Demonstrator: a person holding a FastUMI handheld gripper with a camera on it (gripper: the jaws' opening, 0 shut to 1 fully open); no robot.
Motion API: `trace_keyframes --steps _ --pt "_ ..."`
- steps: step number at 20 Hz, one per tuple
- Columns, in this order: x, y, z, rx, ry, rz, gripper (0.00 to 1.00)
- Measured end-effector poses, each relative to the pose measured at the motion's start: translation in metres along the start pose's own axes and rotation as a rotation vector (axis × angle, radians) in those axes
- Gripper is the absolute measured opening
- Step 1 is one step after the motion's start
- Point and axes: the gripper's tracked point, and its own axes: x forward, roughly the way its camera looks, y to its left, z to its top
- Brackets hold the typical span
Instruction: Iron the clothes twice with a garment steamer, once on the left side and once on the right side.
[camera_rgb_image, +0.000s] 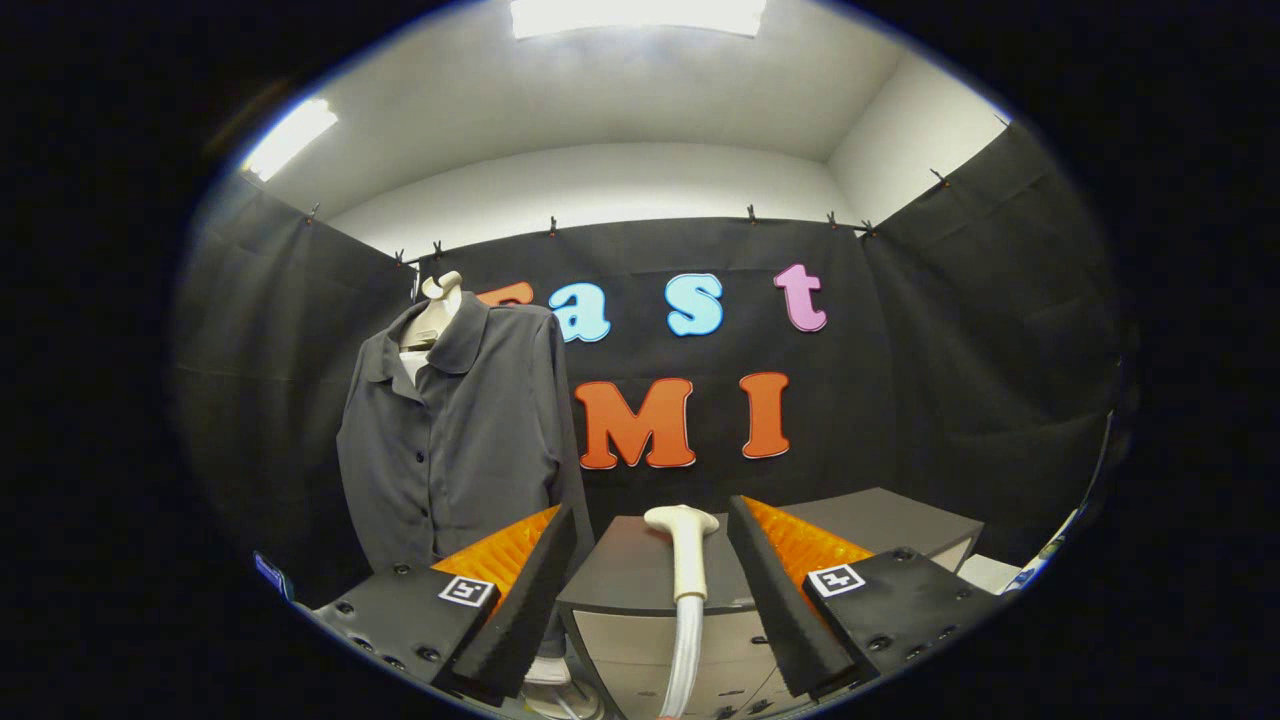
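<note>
The tool (650, 590) stands wide open, its fingers (520, 590) flanking but not touching the steamer head (683, 555). The head stands upright on the desk (620, 575), its hose (683, 650) trailing downward. It appears rigid, light and smooth; grip the neck below the flared top. Beyond, to the left, the grey shirt (460, 440) hangs soft on a mannequin (435, 310).

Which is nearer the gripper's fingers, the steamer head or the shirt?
The steamer head, upright between the open fingers; the grey shirt hangs beyond them.
</note>
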Motion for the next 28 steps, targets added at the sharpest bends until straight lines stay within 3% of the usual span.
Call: trace_keyframes --steps 4,7,13,17,23,28 --pt "0.065 0.008 -0.008 -0.002 0.077 0.071 0.98" --pt "0.115 0.001 -0.043 0.006 0.200 0.091 0.98" --pt "0.186 -0.039 -0.125 -0.014 0.409 -0.010 0.98" --pt "0.201 -0.052 -0.169 -0.019 0.510 -0.066 0.99" --pt "0.208 -0.054 -0.197 -0.026 0.589 -0.109 0.99" --pt "0.198 -0.052 -0.209 0.003 0.631 -0.061 0.88"
